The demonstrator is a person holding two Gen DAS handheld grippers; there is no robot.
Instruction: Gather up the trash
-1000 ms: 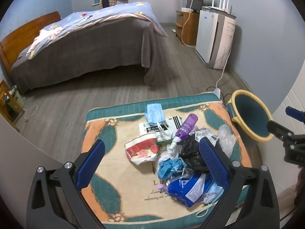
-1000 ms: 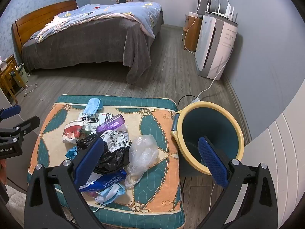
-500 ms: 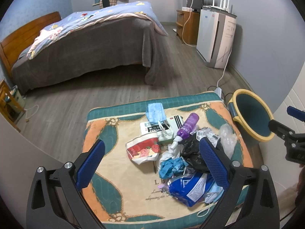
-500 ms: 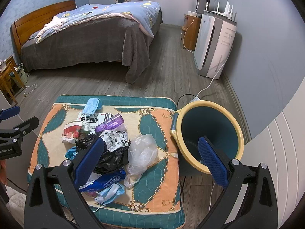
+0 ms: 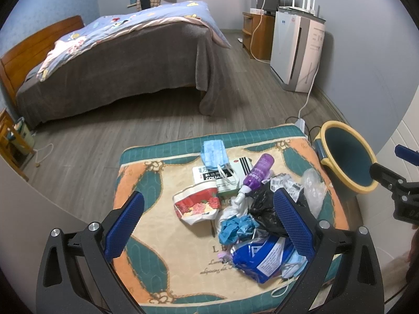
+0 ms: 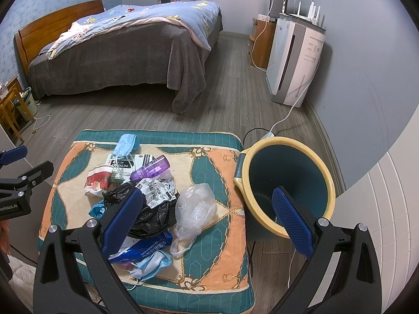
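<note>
Both grippers, left gripper [image 5: 208,222] and right gripper [image 6: 207,221], hover with jaws wide apart, empty. The clear plastic bag [image 6: 195,209] looks light and crumpled; pinch its bunched top.

Cushion [image 6: 209,235]: quilted cloth, matt, stitched pattern. Black bag [image 6: 152,214]: thin glossy plastic film, crumpled. Clear bag [image 6: 195,209]: translucent plastic, wrinkled. Purple bottle [image 6: 152,168]: smooth shiny plastic. Face mask [image 5: 212,151]: pleated matt fabric. Bin [image 6: 324,180]: smooth plastic, slight sheen. Left claw [image 5: 208,225] fingers [image 5: 124,225]: black matt frame, blue textured pads, metal screws. Floor [image 6: 230,104]: wood-look planks.
</note>
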